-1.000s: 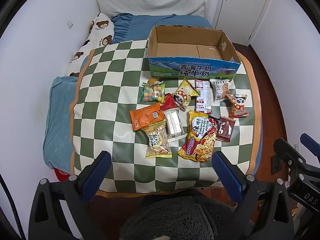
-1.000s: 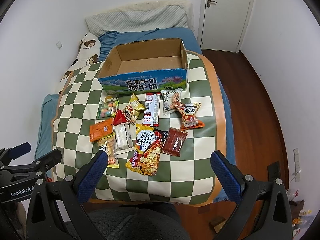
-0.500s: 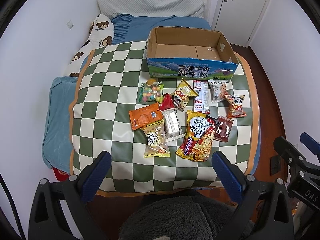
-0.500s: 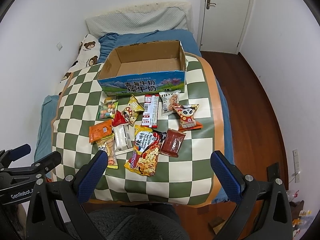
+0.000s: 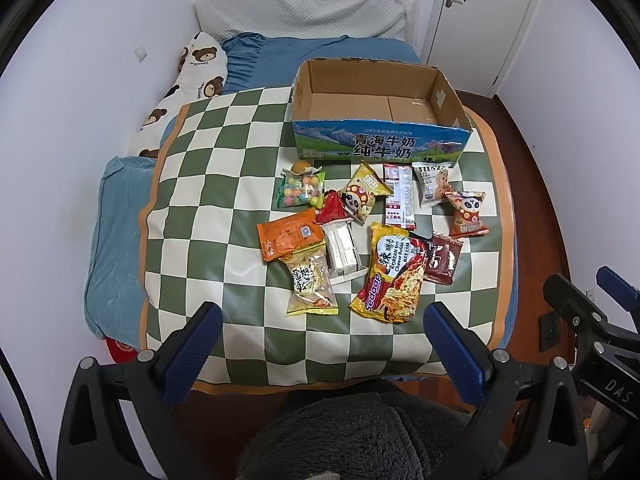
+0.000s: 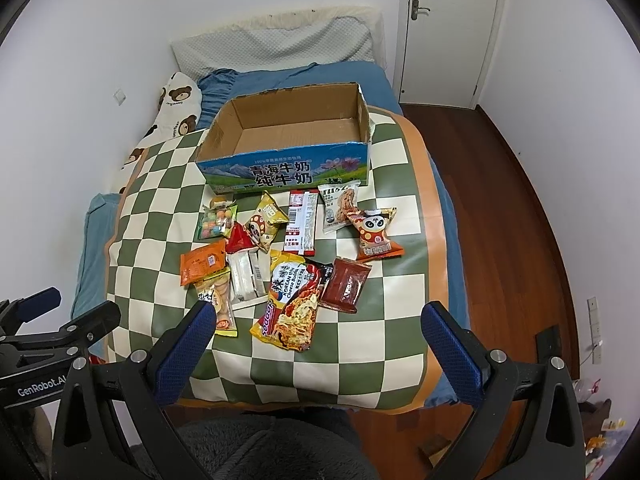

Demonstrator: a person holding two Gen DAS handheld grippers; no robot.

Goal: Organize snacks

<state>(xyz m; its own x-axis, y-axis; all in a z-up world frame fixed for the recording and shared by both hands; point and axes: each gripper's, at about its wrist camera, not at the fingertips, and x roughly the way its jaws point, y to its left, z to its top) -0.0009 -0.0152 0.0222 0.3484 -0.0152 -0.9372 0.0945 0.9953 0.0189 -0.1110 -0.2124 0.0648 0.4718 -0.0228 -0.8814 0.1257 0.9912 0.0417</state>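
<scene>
An empty open cardboard box (image 5: 378,146) (image 6: 288,170) stands at the far side of the green-and-white checked mat (image 5: 208,216) (image 6: 376,304). Several snack packets lie in a cluster in front of it, among them a yellow noodle bag (image 5: 390,276) (image 6: 292,300), an orange packet (image 5: 286,238), a candy bag (image 5: 302,192) and a panda packet (image 5: 466,214) (image 6: 374,236). My left gripper (image 5: 322,344) is open and empty above the mat's near edge. My right gripper (image 6: 314,344) is open and empty too, short of the noodle bag.
The mat lies on a bed with a blue sheet (image 5: 116,240), a bear-print pillow (image 5: 184,80) and a white pillow (image 5: 304,12). Wooden floor (image 6: 520,216) and a white door (image 6: 444,28) are on the right. A grey fluffy cushion (image 5: 352,440) is below me.
Both grippers have drawn back and up a little, so the mat and snacks appear slightly smaller and farther. Nothing on the mat has moved.
</scene>
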